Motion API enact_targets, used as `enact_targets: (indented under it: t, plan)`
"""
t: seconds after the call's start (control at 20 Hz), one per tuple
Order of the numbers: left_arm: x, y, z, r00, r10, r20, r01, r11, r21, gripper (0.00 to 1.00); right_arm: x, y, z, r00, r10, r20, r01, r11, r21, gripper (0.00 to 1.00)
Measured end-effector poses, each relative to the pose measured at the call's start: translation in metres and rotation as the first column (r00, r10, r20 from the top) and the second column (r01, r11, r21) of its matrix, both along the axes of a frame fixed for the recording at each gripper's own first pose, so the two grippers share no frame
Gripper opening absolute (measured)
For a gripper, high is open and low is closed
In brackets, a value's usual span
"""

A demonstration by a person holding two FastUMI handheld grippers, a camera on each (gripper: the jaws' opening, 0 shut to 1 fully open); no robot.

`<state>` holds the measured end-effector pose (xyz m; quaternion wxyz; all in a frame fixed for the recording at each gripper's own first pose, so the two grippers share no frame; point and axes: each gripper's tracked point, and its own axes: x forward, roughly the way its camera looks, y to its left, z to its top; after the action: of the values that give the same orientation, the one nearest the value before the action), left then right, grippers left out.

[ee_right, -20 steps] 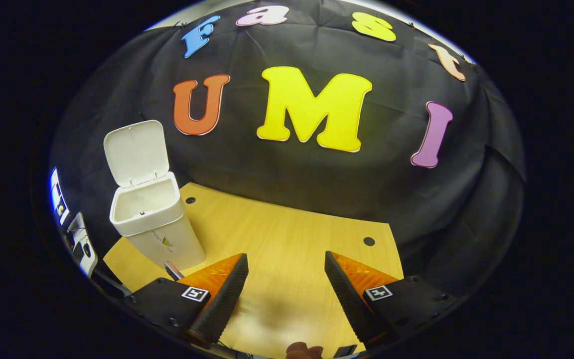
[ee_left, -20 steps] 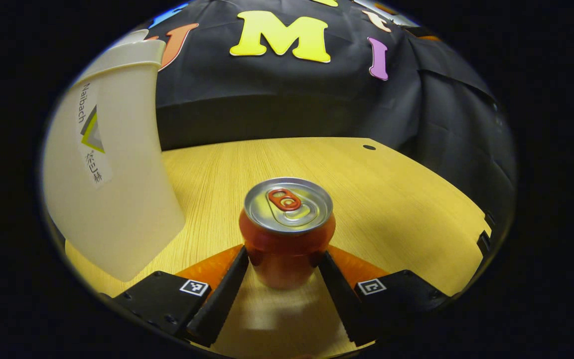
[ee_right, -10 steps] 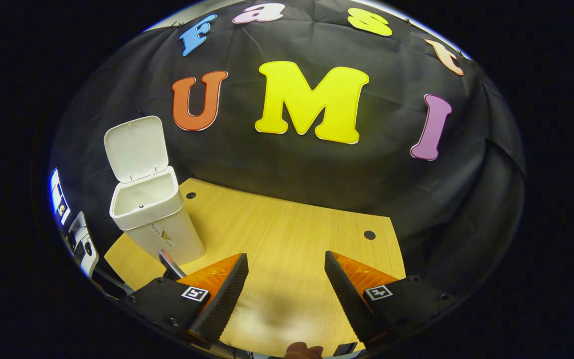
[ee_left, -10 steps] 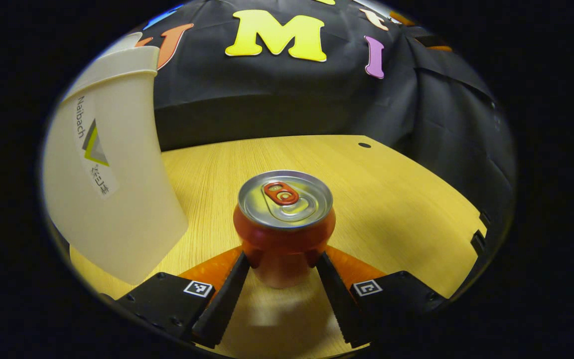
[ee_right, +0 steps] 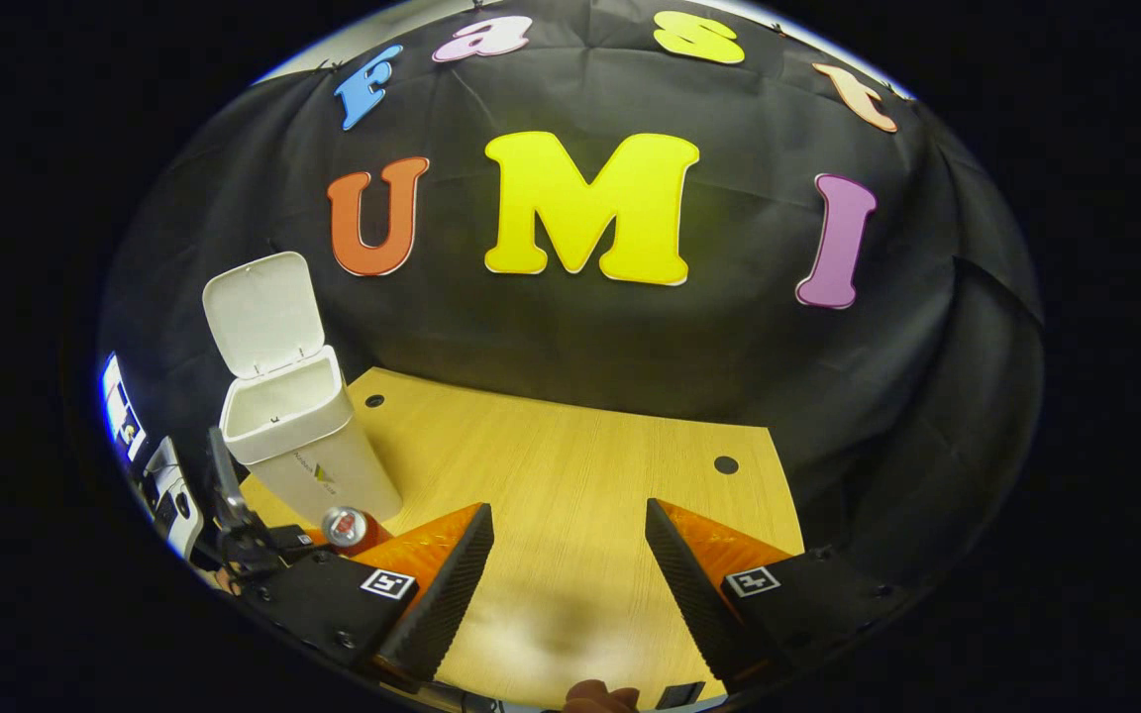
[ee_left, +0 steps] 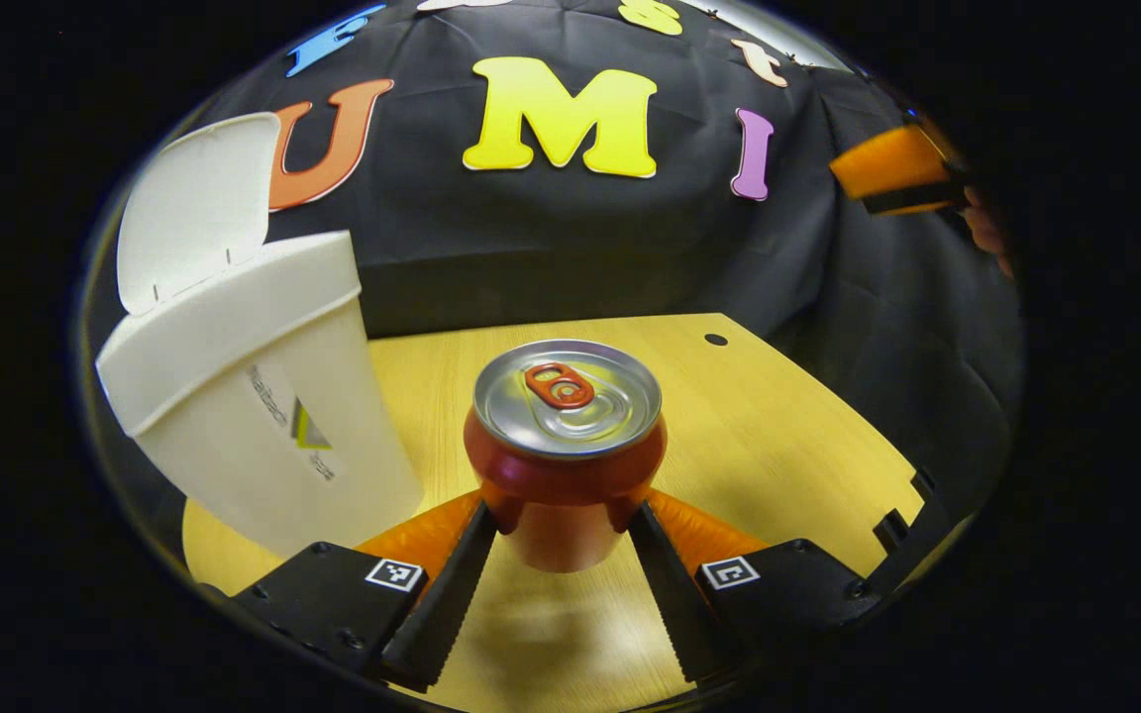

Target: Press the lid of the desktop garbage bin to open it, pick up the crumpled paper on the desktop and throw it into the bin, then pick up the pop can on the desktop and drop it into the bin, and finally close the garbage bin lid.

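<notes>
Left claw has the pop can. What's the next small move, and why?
Probably carry the pop can up and toward the bin, since the left claw grips it on both sides, the lid stands open, and the rim sits higher than the can. The right claw hangs open, clear of that path.

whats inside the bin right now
The bin stands with its lid up. The right gripper view shows bare white inner wall near the rim; the bottom is hidden, so any paper there cannot be seen.

Pop can (ee_left: 567, 446) right of garbage bin (ee_left: 263, 416)
</notes>
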<state>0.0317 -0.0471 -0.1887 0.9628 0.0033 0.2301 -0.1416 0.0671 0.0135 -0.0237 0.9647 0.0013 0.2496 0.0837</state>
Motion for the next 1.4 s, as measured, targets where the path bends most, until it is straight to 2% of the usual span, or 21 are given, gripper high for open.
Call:
enact_targets:
  t: [0.35, 0.5, 0.75, 1.05, 1.4]
  plan:
    - [-0.005, 0.024, 0.093, 0.999, 0.052, -0.009, -0.052, 0.998, -0.02, 0.87, 0.001, -0.011, -0.015, 0.999, -0.024, -0.029, 0.025, 0.999, 0.042, 0.98]
    - [0.001, 0.04, 0.117, 0.998, 0.062, -0.024, -0.063, 0.998, -0.015, 0.86, 0.004, -0.013, -0.02, 0.998, -0.036, -0.048, 0.038, 0.998, 0.056, 0.98]
    - [0.015, 0.087, 0.147, 0.992, 0.124, -0.023, -0.125, 0.992, -0.018, 0.86, 0.01, -0.007, -0.026, 0.996, -0.052, -0.067, 0.057, 0.995, 0.083, 0.98]
    - [0.052, 0.166, 0.164, 0.966, 0.26, -0.004, -0.26, 0.966, -0.014, 0.86, 0.006, 0.01, -0.043, 0.992, -0.06, -0.108, 0.071, 0.993, 0.095, 0.98]
    - [0.097, 0.227, 0.132, 0.935, 0.351, -0.045, -0.353, 0.936, -0.021, 0.87, -0.002, 0.023, -0.062, 0.985, -0.075, -0.154, 0.085, 0.995, 0.055, 0.98]
